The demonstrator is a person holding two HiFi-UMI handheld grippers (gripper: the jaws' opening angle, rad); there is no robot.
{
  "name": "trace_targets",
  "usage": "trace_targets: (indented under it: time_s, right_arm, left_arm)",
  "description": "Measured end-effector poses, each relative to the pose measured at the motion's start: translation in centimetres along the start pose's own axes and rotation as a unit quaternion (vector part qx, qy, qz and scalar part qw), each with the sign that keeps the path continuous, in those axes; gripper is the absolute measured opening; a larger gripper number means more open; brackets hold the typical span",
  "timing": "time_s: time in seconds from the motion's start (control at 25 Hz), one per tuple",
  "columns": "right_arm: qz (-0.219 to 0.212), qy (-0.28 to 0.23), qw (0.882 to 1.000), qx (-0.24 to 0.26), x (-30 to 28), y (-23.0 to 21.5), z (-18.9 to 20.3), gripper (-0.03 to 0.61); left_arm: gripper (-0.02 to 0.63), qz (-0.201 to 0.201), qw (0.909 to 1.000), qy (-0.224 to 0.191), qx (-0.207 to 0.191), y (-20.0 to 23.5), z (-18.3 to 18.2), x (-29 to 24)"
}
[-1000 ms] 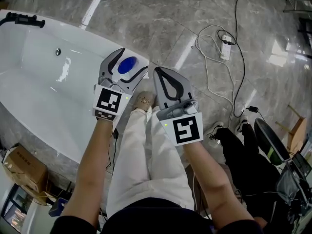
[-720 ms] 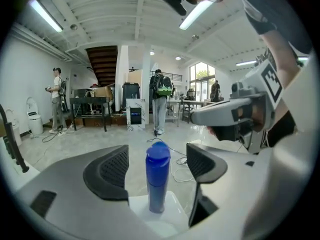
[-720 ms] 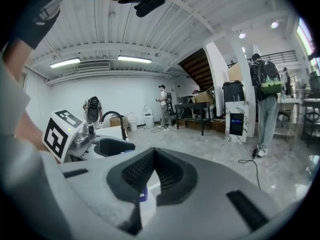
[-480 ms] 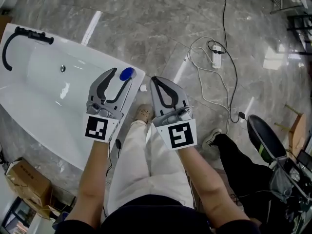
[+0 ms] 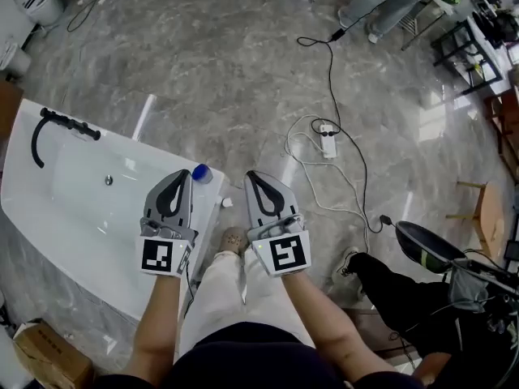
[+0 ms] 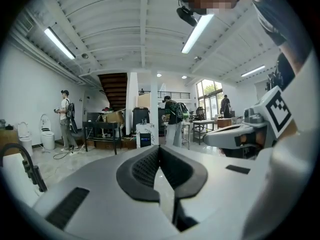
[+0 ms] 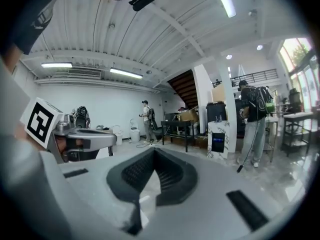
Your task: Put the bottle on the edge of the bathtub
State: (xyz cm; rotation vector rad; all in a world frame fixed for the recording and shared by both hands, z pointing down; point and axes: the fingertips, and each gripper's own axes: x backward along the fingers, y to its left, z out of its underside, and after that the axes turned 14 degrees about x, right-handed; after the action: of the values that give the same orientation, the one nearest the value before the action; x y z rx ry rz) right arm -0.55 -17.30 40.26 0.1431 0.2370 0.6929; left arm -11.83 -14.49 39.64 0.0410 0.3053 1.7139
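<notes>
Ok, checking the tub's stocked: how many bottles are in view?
1: the blue-capped bottle stands on the bathtub rim, at the corner just past the left tongs. The tongs cover some rim, so another may be hidden.

Open floor (image 5: 227, 71) ahead, bathtub (image 5: 73, 217) left, power strip (image 5: 327, 140) right

The grey marble floor (image 5: 227, 71) carried a white bathtub (image 5: 73, 205) at the left, with a cardboard box (image 5: 49, 361) by its near end. A blue-capped bottle (image 5: 201, 173) stood on the tub's right edge. Farther out, a white power strip (image 5: 328, 139) lay among loops of white cable (image 5: 302, 164).
</notes>
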Motion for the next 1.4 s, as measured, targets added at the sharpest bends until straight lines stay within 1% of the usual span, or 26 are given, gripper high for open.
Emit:
trace_targets:
  time_s: [0.12,0.24,0.4,0.56,0.68,0.88,1.08,1.28,1.4]
  right_arm:
    - [0.018,-0.008,1.000,0.009,2.3,-1.4,-2.5,0.000]
    - [0.047,-0.015,0.999,0.016,5.2,-3.0,-4.6,0.000]
    - [0.099,-0.020,0.995,0.025,9.4,-6.1,-7.4,0.000]
    - [0.158,-0.025,0.987,0.030,13.8,-9.2,-9.6,0.000]
    - [0.192,-0.033,0.980,0.027,16.9,-10.6,-10.5,0.000]
    - [0.244,-0.040,0.968,0.048,21.7,-12.8,-12.6,0.000]
    - [0.297,-0.037,0.953,0.039,26.6,-14.8,-13.2,0.000]
    - [0.341,-0.029,0.939,0.043,29.9,-15.8,-13.1,0.000]
    - [0.352,-0.033,0.934,0.043,30.7,-15.8,-13.6,0.000]
  left_arm:
    - [0.003,0.011,0.9999,-0.013,-0.005,-2.3,-2.7,1.0]
    - [0.003,0.029,0.9992,-0.024,-0.012,-5.2,-5.2,2.0]
    - [0.003,0.055,0.9975,-0.043,-0.016,-9.3,-8.5,2.2]
    - [0.002,0.090,0.9937,-0.061,-0.028,-13.8,-11.0,1.6]
    - [0.002,0.119,0.9897,-0.071,-0.036,-16.7,-12.2,1.5]
    - [0.002,0.160,0.9824,-0.084,-0.046,-21.4,-13.9,1.3]
    - [0.003,0.195,0.9755,-0.087,-0.052,-25.2,-15.1,1.4]
    - [0.002,0.217,0.9702,-0.093,-0.054,-26.8,-16.5,2.1]
    - [0.003,0.220,0.9687,-0.099,-0.057,-27.1,-16.9,3.0]
